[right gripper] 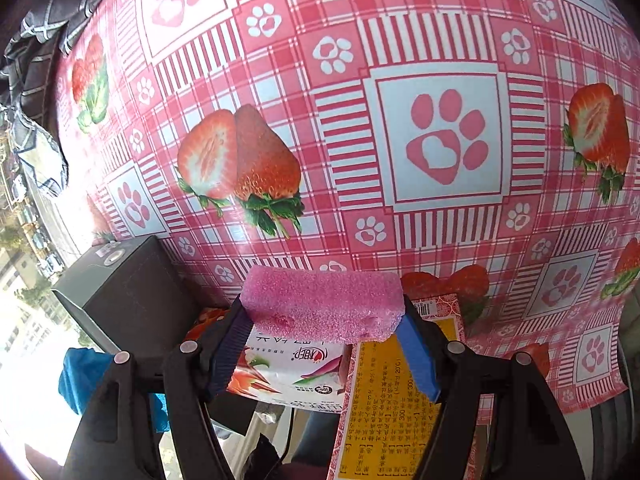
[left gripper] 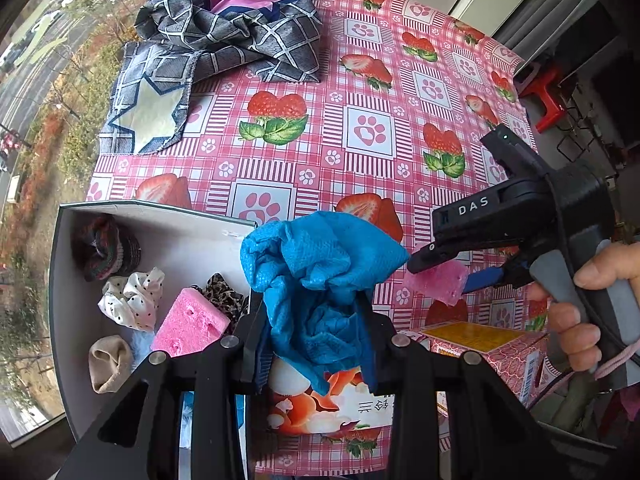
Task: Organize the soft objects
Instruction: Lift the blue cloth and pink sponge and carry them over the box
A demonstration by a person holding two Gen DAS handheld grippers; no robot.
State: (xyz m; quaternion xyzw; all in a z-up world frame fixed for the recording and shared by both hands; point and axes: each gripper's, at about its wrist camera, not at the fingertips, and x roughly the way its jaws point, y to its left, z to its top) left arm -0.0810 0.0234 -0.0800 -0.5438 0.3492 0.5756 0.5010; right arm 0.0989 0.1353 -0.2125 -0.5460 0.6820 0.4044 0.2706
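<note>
Blue cloth (left gripper: 316, 280) bunched in the closed left hand-held gripper (left gripper: 312, 344), held just right of the open box (left gripper: 160, 216), beside its wall. Box lies to the left; left side nearer. Right hand-held gripper (right gripper: 324, 320) clamps a pink sponge (right gripper: 324, 304) crosswise above the table (right gripper: 400, 60)

Hidden behind the crumpled bright blue cloth (left gripper: 316, 276): both fingertips of the left gripper (left gripper: 312, 320). Cut off by the near edge in the left wrist view: white grey-walled open box (left gripper: 64, 264). Covered in part by the pink porous foam sponge (left gripper: 192, 326): leopard-print fabric scrunchie (left gripper: 224, 296). Too small to read: print on the yellow-labelled red patterned carton (right gripper: 384, 400).
</note>
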